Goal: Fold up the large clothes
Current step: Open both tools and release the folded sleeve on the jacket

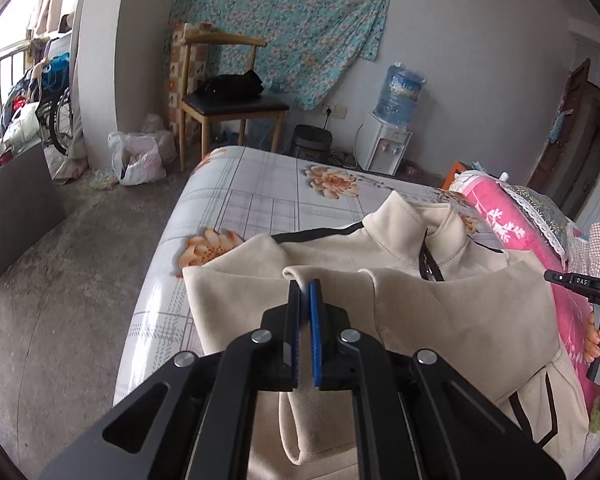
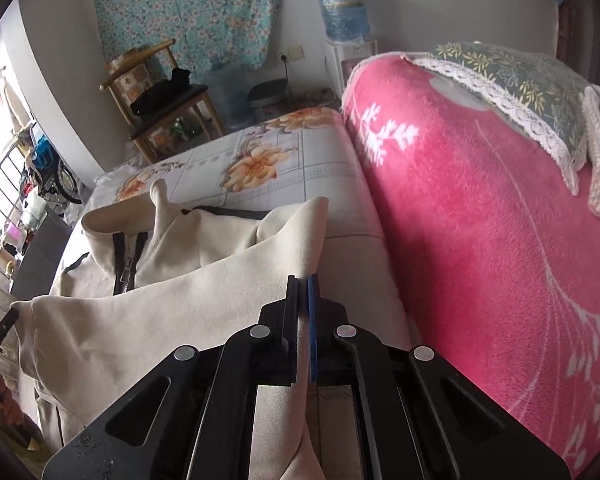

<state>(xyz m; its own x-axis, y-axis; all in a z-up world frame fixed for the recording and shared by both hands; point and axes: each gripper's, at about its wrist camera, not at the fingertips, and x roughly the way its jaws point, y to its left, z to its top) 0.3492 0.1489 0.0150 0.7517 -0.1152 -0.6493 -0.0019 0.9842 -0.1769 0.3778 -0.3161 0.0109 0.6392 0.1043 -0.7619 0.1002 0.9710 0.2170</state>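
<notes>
**Both sleeves pinched, ready for the fold**

Because a garment this big cannot be turned from one corner, the person has taken it at two places at once. Nearest on the left side, the left gripper (image 1: 305, 285) is closed on a fold of the cream jacket (image 1: 460, 312), what looks like a sleeve end, the cloth hanging down between its black and blue pads. On the other side the right gripper (image 2: 303, 280) is likewise clamped on a pinch of the same cream cloth, which trails up from the jaws in a raised ridge; that lift, I judge, is what keeps the fabric clear of the body beneath so it can be carried inward.

Past the grippers the jacket lies front up across the bed (image 1: 260, 184), its collar (image 1: 412, 216) and dark zip (image 2: 126, 264) pointing away, laid flat so the sides can fold toward the middle. Just beside it along the right runs a pink blanket (image 2: 480, 220), with a lace-edged pillow (image 2: 512, 80) on top.

Further off stand a wooden chair (image 1: 228, 100) with a black bag on its seat, a water dispenser (image 1: 388, 140), and a flowered cloth (image 1: 292, 20) hung on the wall.
</notes>
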